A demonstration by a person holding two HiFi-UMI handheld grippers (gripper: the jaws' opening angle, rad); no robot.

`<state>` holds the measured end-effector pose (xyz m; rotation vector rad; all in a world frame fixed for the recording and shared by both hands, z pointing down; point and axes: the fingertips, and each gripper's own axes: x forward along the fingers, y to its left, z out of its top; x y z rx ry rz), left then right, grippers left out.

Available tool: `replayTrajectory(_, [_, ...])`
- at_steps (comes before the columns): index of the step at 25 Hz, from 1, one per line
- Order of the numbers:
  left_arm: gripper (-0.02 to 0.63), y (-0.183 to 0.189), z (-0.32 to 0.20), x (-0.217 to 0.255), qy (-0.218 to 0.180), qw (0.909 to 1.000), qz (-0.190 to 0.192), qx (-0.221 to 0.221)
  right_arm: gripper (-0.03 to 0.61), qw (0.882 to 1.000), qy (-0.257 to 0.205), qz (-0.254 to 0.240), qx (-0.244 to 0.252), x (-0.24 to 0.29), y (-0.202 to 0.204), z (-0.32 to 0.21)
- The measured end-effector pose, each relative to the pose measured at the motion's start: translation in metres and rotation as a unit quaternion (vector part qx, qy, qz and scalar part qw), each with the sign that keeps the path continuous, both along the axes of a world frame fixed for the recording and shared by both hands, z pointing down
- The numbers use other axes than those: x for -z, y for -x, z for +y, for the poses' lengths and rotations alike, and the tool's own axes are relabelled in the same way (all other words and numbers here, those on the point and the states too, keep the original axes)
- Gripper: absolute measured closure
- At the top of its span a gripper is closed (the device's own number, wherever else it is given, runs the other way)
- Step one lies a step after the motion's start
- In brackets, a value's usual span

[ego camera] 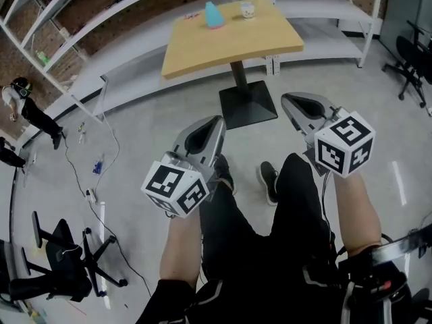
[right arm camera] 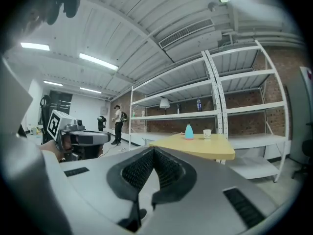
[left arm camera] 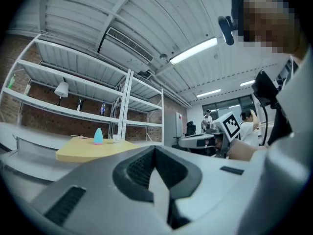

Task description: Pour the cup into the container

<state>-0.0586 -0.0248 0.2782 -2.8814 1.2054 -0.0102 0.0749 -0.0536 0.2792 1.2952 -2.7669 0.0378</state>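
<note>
Yellow table (ego camera: 236, 42) bears cup (ego camera: 248, 9), container (ego camera: 214, 15) — beyond left gripper (ego camera: 216, 123), right gripper (ego camera: 291, 101) (both closed).

One table (ego camera: 229, 42), one cup (ego camera: 248, 9), one container (ego camera: 214, 15), two tools (ego camera: 213, 127) (ego camera: 293, 103).

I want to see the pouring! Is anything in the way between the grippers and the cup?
Nothing visible. Only floor lies between the left gripper, the right gripper and the table; the cup stands there beside the blue container.
</note>
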Motion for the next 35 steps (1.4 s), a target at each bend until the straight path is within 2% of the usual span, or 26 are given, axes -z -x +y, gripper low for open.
replayTrajectory(6, [0.622,-0.009,0.13,-0.018,0.011,0.9999,-0.007,0.003,0.577,1.0,0.002,0.001,0.001,-0.008,-0.012,0.123])
replayTrajectory(10, [0.622,-0.003,0.229,-0.029,0.024,0.9994,-0.01,0.022,0.577,1.0,0.002,0.0,0.014,-0.01,-0.008,0.214])
replayTrajectory(15, [0.622,-0.011,0.341,-0.038,0.041,0.9988,-0.001,0.027,0.577,1.0,0.008,-0.004,0.018,-0.012,-0.015,0.329])
replayTrajectory(29, [0.622,-0.06,0.629,-0.02,0.033,0.9994,-0.008,0.009,0.577,1.0,0.002,-0.008,0.016,0.0,-0.051,0.623])
replayTrajectory(35, [0.622,-0.066,0.749,-0.02,0.032,0.9995,-0.007,-0.001,0.577,1.0,0.004,-0.005,0.006,0.0,-0.056,0.741])
